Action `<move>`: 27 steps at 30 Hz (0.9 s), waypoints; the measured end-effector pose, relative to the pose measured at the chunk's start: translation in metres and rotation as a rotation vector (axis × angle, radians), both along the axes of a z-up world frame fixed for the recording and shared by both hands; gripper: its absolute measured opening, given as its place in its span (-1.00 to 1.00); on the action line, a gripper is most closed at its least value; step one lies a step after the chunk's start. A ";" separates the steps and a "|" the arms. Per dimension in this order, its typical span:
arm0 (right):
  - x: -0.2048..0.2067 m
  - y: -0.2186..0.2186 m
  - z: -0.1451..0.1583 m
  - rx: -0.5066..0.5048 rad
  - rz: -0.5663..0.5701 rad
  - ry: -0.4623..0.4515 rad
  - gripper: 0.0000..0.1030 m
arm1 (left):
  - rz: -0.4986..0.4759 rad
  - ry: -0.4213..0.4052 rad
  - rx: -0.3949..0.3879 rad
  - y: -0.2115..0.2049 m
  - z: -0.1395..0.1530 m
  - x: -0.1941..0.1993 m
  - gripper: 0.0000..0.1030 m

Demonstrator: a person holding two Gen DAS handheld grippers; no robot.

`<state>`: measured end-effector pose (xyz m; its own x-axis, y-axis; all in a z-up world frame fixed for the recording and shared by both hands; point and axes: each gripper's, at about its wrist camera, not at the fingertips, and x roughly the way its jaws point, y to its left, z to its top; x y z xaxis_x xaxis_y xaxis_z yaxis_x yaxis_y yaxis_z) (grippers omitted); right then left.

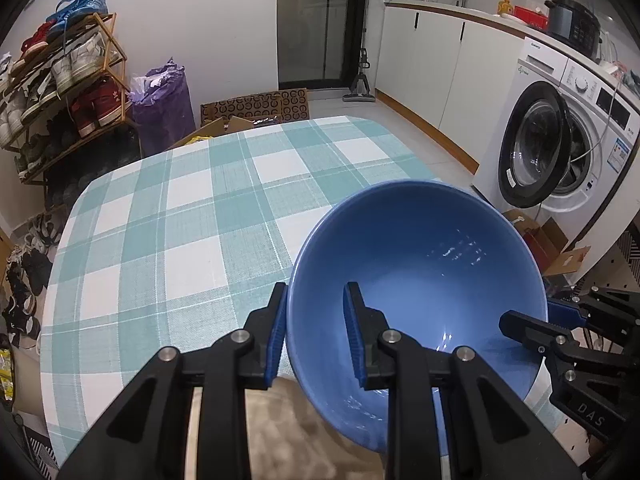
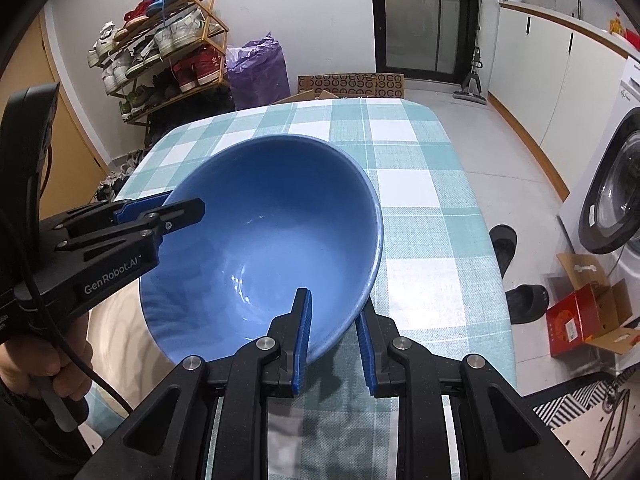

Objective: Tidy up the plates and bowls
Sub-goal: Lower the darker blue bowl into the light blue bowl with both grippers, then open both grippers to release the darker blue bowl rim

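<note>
Both grips pinch the glossy blue ceramic bowl — left gripper, right gripper on opposite rims; lower it level, centre frame, onto the teal-checked tablecloth — release together.

Round glossy blue ceramic bowl hides the teal-checked cloth surface beneath; whether it touches unclear.

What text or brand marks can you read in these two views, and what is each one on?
"GenRobot.AI": side of the left gripper, seen from the right wrist view.
"DAS": body of the right gripper, seen from the left wrist view.
Washing machine: brand mark, panel print and blue sticker are too small to read.
Red box on the floor: print is blurred.
Blue bowl: no text.
</note>
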<state>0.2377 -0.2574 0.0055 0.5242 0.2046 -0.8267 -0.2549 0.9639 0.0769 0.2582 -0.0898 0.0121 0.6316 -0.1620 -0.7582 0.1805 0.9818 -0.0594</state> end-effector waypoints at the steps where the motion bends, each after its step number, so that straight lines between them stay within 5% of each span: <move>1: 0.000 0.000 0.000 0.001 -0.001 0.000 -0.58 | 0.000 -0.001 0.006 0.000 0.000 -0.001 -0.52; 27: 0.002 0.001 0.001 -0.040 -0.003 -0.012 -0.54 | -0.008 -0.001 0.067 -0.010 -0.003 0.002 -0.16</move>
